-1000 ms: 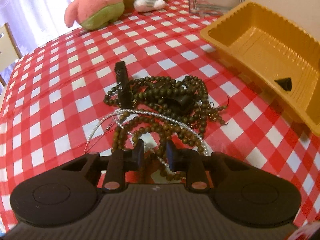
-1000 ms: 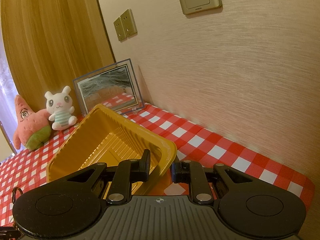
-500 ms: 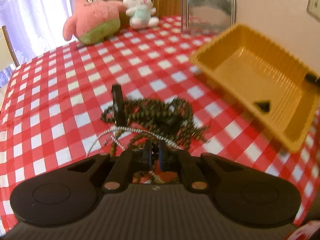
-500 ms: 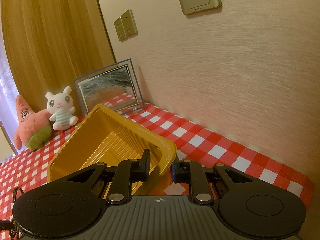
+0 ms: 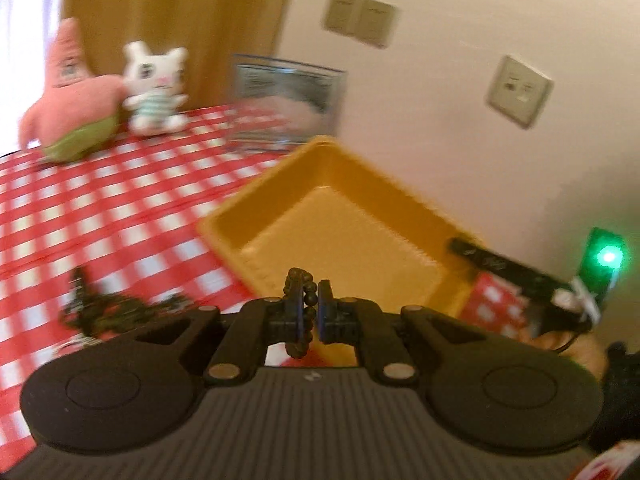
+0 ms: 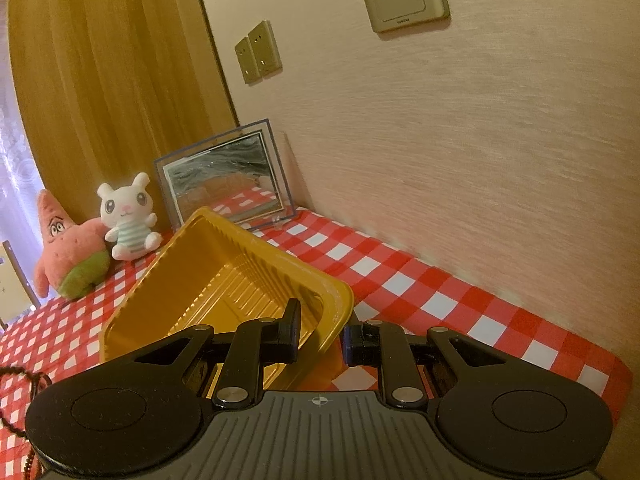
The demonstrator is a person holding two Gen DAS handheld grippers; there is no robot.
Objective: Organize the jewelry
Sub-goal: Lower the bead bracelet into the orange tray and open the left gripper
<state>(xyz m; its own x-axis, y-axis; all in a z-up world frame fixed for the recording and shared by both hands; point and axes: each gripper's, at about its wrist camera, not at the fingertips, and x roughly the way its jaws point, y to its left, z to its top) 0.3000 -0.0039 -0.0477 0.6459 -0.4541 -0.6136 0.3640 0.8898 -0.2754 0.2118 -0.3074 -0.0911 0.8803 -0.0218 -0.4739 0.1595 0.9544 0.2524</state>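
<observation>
Left hand-held gripper (image 5: 309, 307) is pinching a dark bead strand (image 5: 301, 312) just short of the yellow tray (image 5: 344, 232) (right hand-held gripper (image 6: 320, 338) clamps its corner). Next: carry over, drop inside.

1. The left wrist view looked forward along its own gripper (image 5: 310, 306), angled down from above the checked tablecloth (image 5: 100, 216), and faced the yellow tray (image 5: 344, 236) from the tray's near left corner; the picture was blurred.
2. The right wrist view sat low and very close to the tray (image 6: 224, 280), at its near right corner, and looked along its own gripper (image 6: 320, 340) towards the wall (image 6: 480, 140) behind the tray.
3. Both views shared the tray, the picture frame (image 5: 288, 100) (image 6: 228, 176) behind it, and the two plush toys (image 5: 154, 88) (image 6: 128, 216) left of that frame.
4. The left view also caught the right gripper (image 5: 504, 268) at the tray's right edge.
</observation>
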